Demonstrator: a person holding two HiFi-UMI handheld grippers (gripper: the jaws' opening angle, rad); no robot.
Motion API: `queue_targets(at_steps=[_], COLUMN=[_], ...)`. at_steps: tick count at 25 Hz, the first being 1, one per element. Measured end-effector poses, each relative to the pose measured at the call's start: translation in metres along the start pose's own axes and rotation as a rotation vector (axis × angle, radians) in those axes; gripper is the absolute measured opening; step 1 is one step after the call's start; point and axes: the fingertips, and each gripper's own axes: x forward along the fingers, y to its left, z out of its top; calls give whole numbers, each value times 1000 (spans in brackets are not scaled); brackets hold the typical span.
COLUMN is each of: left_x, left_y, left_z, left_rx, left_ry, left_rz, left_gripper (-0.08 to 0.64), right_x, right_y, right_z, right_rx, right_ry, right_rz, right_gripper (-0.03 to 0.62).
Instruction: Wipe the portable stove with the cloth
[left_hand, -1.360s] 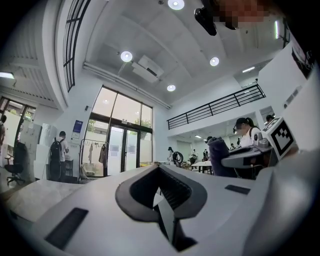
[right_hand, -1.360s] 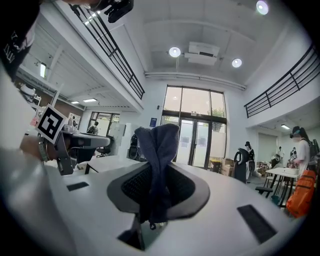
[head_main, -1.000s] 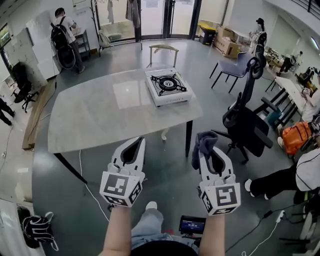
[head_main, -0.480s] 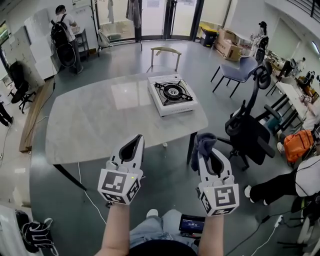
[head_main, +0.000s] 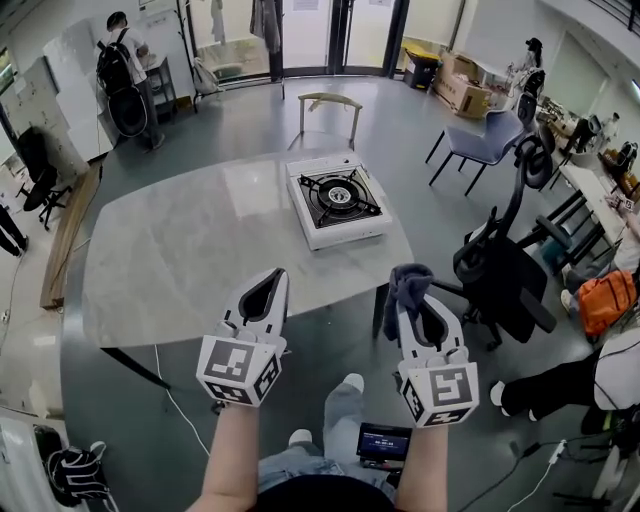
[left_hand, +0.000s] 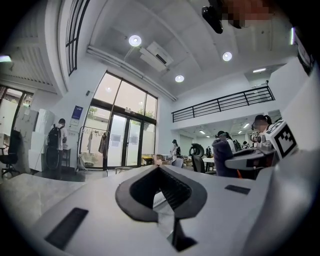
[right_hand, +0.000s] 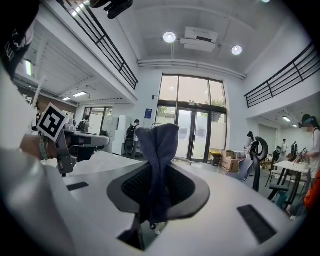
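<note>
The white portable stove (head_main: 336, 200) with its black burner sits near the right far edge of the grey table (head_main: 180, 260). My right gripper (head_main: 411, 290) is shut on a dark blue-grey cloth (head_main: 405, 287), which sticks up between the jaws (right_hand: 157, 165). It hangs off the table's near right corner, well short of the stove. My left gripper (head_main: 268, 288) is shut with nothing in it, just over the table's near edge. In the left gripper view the closed jaws (left_hand: 160, 192) hide the table, and the cloth (left_hand: 221, 155) shows at the right.
A black office chair (head_main: 500, 265) stands right of the table, a blue chair (head_main: 490, 135) farther back. A wooden stool (head_main: 328, 105) is behind the stove. Someone with a backpack (head_main: 118, 65) stands at the far left. Cables (head_main: 170, 380) run on the floor.
The view has shifted: the table and stove sit slightly lower and closer in the head view. Both grippers hold much the same pose, the cloth still clamped in the right one.
</note>
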Motion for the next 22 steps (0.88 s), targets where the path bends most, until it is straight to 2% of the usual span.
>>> queue_targets(at_steps=[10, 15, 22], left_x=[121, 163, 199], left_y=[-1, 17, 28], left_z=[0, 8, 0], left_rx=[34, 27, 12], left_ry=[24, 17, 36], left_rz=[55, 124, 193], left_gripper=[6, 8, 6], right_x=[105, 151, 197], right_y=[-96, -121, -146], right_z=[4, 15, 1], right_rx=[3, -15, -17], right_ry=[-1, -11, 36], right_rz=[81, 146, 206], right_gripper=[92, 92, 92])
